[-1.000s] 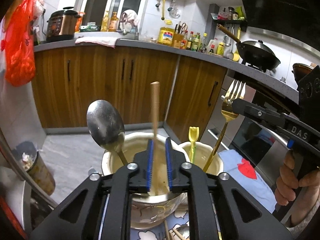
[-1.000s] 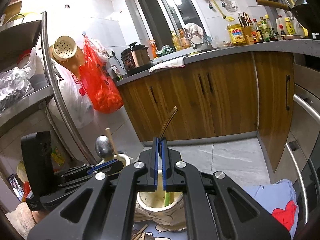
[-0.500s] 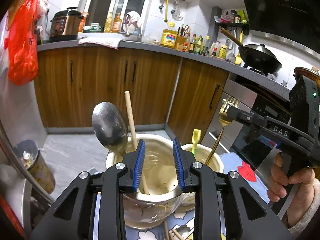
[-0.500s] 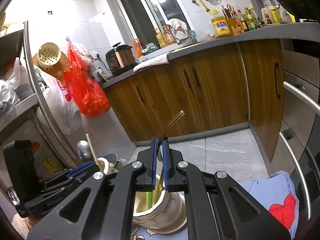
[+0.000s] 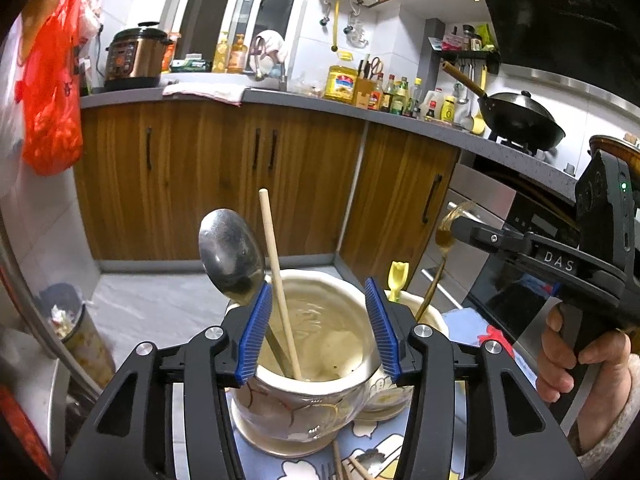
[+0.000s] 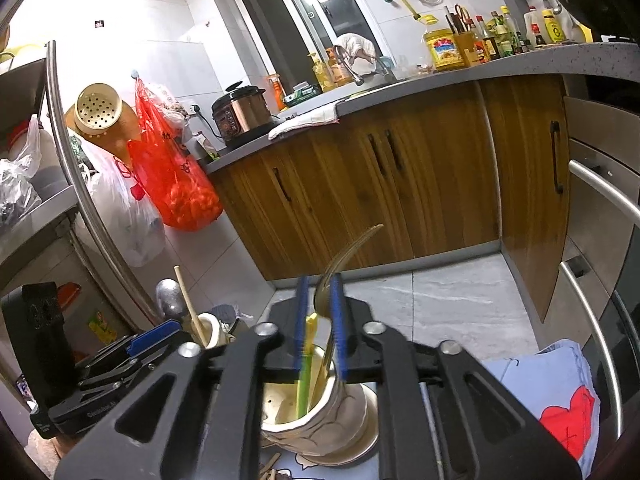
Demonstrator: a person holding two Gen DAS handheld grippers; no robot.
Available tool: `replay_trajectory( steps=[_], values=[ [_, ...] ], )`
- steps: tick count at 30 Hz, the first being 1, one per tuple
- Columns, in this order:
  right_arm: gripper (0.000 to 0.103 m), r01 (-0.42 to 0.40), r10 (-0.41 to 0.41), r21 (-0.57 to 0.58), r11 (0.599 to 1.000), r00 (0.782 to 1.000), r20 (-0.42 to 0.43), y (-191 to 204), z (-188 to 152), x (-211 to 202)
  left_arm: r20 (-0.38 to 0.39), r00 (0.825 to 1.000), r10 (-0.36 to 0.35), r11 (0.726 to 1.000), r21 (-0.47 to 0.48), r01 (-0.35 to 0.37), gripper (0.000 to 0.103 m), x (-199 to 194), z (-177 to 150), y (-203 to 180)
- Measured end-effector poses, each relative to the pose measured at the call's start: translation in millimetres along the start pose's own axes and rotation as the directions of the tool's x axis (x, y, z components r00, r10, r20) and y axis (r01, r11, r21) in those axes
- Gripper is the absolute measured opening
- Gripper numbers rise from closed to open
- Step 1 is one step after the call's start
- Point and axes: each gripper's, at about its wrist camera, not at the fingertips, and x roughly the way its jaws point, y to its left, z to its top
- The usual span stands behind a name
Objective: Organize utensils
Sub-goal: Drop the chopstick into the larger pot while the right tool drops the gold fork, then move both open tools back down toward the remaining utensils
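Standing close in front of the left wrist camera, the left gripper (image 5: 320,328) has its jaws about half wide, and they have just been opening. Nothing is pressed between them: the wooden chopstick (image 5: 278,280) and the steel spoon (image 5: 232,256) lean free inside the large cream holder (image 5: 316,396), close beside the left pad. If this gripper is pulled back carelessly, that pad could catch the chopstick or the spoon and tip them out, or push the holder on the patterned mat (image 5: 372,456).

A little further, the right gripper (image 6: 320,320) has its jaws narrow, and they also have just been opening. The gold fork (image 6: 340,268) stands between the pads, its handle down in the small cream holder (image 6: 320,424) beside the yellow-green utensil (image 6: 306,364). I cannot tell whether the right pad touches it. The fork is tall and leans outward, so I judge it may swing and knock the rim, or a pad could drag it up again when the gripper leaves.

Some loose sticks (image 5: 344,464) lie on the mat near the large holder, not yet sorted.

Far behind, the wooden cabinets (image 5: 224,176) play no part.
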Motion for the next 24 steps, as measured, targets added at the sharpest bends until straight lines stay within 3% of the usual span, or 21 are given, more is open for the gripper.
replay_trajectory(
  steps=[3,6,9,12,15,24],
  values=[
    [0.025,-0.003,0.003,-0.010,1.000,1.000,0.003,2.4,-0.5,-1.5,0.003,1.000,0.006,1.000,0.007,-0.006,0.050,-1.6,-0.1,-0.6],
    [0.048,-0.013,0.013,-0.010,1.000,1.000,0.008,3.7,-0.8,-5.1,0.009,1.000,0.012,1.000,0.008,-0.012,0.053,-4.9,0.2,-1.0],
    [0.053,-0.020,0.020,-0.015,1.000,1.000,0.015,5.6,-1.0,-11.3,0.019,1.000,0.020,1.000,0.011,-0.020,0.053,-10.1,0.9,-1.9],
    [0.067,-0.027,0.028,-0.019,0.999,1.000,0.015,9.2,-1.1,-16.8,0.029,0.999,0.043,0.999,0.022,-0.044,0.054,-16.8,1.0,-3.3],
    [0.078,-0.028,0.029,-0.037,0.999,0.999,0.023,12.7,-4.7,-29.1,0.050,0.996,0.074,0.997,0.031,-0.075,0.085,-28.8,0.0,-6.5],
    [0.098,0.034,-0.040,-0.161,0.986,0.998,-0.038,22.4,-45.0,-56.0,0.049,0.991,0.121,0.990,0.063,-0.124,0.090,-67.4,-19.2,-10.8]
  ],
)
